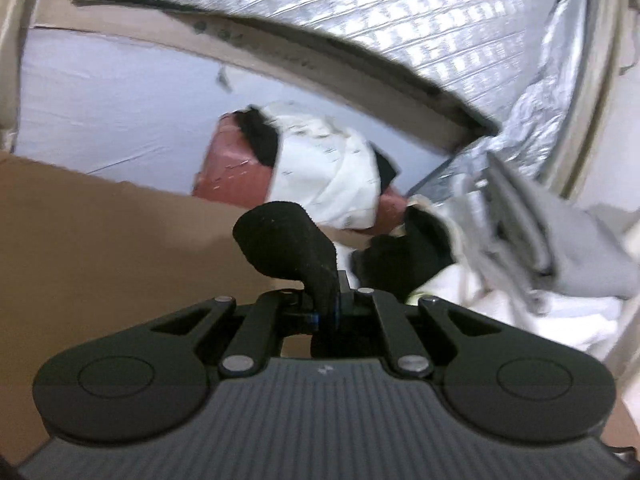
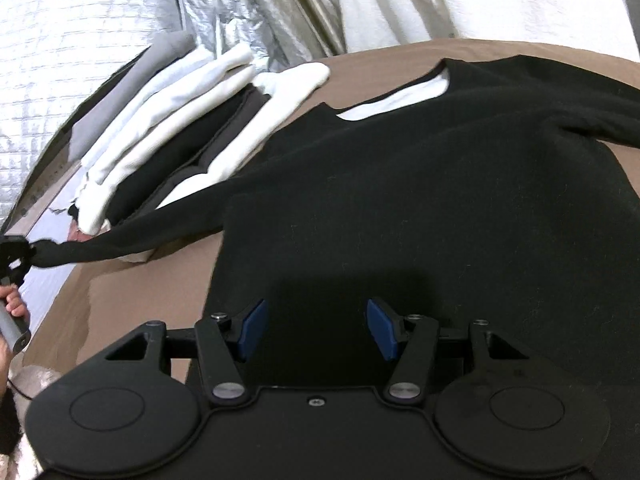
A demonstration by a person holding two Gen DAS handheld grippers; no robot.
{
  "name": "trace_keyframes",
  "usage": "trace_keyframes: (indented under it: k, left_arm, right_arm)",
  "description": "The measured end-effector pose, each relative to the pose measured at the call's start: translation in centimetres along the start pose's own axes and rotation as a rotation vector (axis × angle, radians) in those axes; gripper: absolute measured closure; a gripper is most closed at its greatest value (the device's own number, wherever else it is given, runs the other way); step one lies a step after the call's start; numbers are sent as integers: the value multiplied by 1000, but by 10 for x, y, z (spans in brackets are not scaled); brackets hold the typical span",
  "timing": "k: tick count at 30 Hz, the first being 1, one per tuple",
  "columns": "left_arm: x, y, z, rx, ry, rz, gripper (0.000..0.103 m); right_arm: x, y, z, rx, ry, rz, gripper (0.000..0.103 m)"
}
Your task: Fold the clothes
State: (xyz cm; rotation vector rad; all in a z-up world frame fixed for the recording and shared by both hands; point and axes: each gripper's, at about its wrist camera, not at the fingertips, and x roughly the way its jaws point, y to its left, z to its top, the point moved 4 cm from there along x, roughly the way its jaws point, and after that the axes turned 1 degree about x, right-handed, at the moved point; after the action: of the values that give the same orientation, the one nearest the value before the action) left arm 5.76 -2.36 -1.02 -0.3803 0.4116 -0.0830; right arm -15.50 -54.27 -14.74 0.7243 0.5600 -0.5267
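Brown cloth covers the work surface (image 2: 140, 280), with silver quilted sheeting (image 2: 60, 60) behind it at the far left. At the left edge of the right wrist view, a hand (image 2: 14, 300) holds the left gripper (image 2: 16, 254), its jaws clamped together on the cuff of the black sweater's sleeve (image 2: 120, 240), which stretches out taut from the body. Next comes a stack of folded white, grey and dark clothes (image 2: 168, 132). Right of that, the black sweater (image 2: 440, 200) lies spread flat on the brown cloth. Over its lower part hovers the right gripper (image 2: 316, 330), blue pads (image 2: 252, 330) apart with nothing gripped.
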Motion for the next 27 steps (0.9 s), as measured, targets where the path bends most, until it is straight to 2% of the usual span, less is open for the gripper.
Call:
trace_keyframes:
  k: [3,7,11,15,17,19,20,22,23,24,25,27]
  left_arm:
    - [-18,-22,3,32,-43,-99,97]
    - [-50,-73,9,130,-56,-299,97]
    - [-92,-159,0,226,21,-602,97]
    - [-148,-259,-30,420,-10,-737,97]
    - [-165,-304,-50,458,65,-875,97]
    - [-178,-345,-76,488,188,-1013,95]
    - [-179,-357,-90,518,259,-1048,93]
    - [-180,-377,-120,584,411,-1095,82]
    - [-179,-379,-131,604,461,-1108,75]
    - [-176,-373,-137,607,470,-1110,67]
    - [-172,-361,-138,607,447,-1100,61]
    - [-156,-330,-137,641,327,-1022,40]
  right_arm:
    - [1,14,-2,-54,14,44,42]
    - [-9,26,5,-102,-1,81,42]
    - [-37,20,27,-117,-35,125,42]
    - [-61,3,36,-158,-92,104,41]
    - [-61,-8,34,-117,-103,88,41]
    - [-60,-16,31,-87,-102,77,41]
    - [-60,-19,32,-85,-94,68,41]
    - [-60,-24,32,-80,-76,49,41]
    - [-63,-28,32,-81,-68,32,41]
    - [-69,-33,32,-82,-56,-5,41]
    - [-77,-36,32,-95,-39,-38,41]
    - [-96,-32,27,-163,-12,-70,40]
